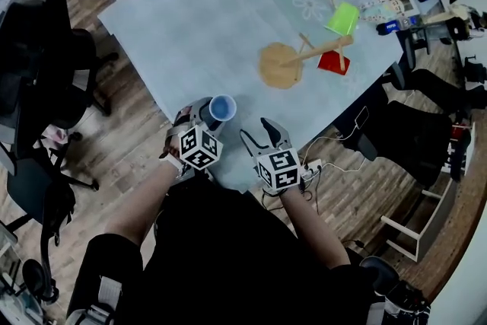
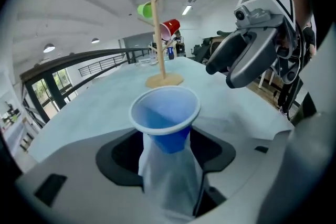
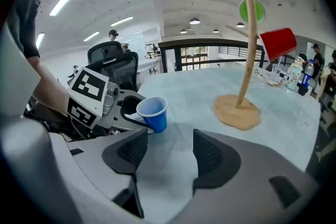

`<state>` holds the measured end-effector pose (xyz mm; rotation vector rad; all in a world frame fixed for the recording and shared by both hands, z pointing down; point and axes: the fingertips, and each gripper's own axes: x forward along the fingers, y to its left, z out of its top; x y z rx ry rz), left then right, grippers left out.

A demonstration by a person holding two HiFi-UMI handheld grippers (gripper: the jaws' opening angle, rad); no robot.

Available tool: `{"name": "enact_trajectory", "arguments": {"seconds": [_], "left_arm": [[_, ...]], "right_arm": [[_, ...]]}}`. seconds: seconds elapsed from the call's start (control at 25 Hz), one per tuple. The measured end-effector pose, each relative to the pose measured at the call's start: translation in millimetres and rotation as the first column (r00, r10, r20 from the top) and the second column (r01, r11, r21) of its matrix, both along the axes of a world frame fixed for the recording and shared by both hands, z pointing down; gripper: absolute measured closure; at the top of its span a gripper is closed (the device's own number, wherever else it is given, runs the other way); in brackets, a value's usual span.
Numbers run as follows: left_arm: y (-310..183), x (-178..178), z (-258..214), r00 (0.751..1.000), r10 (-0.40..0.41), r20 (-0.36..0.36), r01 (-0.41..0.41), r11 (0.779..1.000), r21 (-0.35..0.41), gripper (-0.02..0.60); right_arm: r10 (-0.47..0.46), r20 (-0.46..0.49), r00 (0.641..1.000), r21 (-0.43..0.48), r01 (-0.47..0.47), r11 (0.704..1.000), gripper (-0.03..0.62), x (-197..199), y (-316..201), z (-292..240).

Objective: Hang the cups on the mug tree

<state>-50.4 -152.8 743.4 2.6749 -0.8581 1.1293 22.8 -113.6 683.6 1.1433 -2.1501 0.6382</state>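
Left gripper: nearest the head camera, at the near edge of the table, angled down and away from the person. Its fingers stand wide apart with the blue cup between them. The pads sit clear of the cup wall on both sides, so nothing is gripped.
Right gripper: just beside the left one, over the same table edge. Its fingers are apart with only bare table between them, and it holds nothing.
Blue cup: upright, mouth up, standing on the table near the front edge, well apart from the mug tree.
Mug tree: wooden, with a round base flat on the table toward the far right and an upright stem with pegs.
Green cup: hung near the top of the stem.
Red cup: hung on a peg just below and beside the green one, lying on its side.
Step in hand (judgement): pickup of the third cup. Two are hung, and the blue one is the only cup seen off the tree.
Next move (judgement): close the left fingers evenly on the cup wall, lift, carry it across to the tree, then tip the mouth over a free peg.
Risk (judgement): the cup looks light and thin-walled. One finger touching first could topple it, and a hard squeeze could buckle it.
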Motion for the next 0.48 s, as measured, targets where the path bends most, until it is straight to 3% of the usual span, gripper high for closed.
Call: {"name": "enact_trajectory", "arguments": {"seconds": [0.2, 0.36, 0.48], "left_arm": [[-7.2, 6.2, -3.8, 0.999, 0.044, -0.011, -0.044, 0.998, -0.034, 0.308], [-6.8, 4.7, -6.2, 0.996, 0.053, -0.068, -0.062, 0.989, -0.132, 0.327], [-9.2, 4.7, -9.4, 0.997, 0.053, -0.055, -0.060, 0.989, -0.135, 0.328]], "right_arm": [[0.072, 0.008, 0.997, -0.003, -0.072, 0.997, 0.312, 6.0, 3.5, -7.3], [0.102, 0.016, 0.995, -0.024, -0.102, 0.995, 0.312, 3.7, 12.4, -4.6], [0.126, 0.030, 0.992, -0.029, -0.125, 0.992, 0.312, 9.6, 18.9, -3.4]]}}
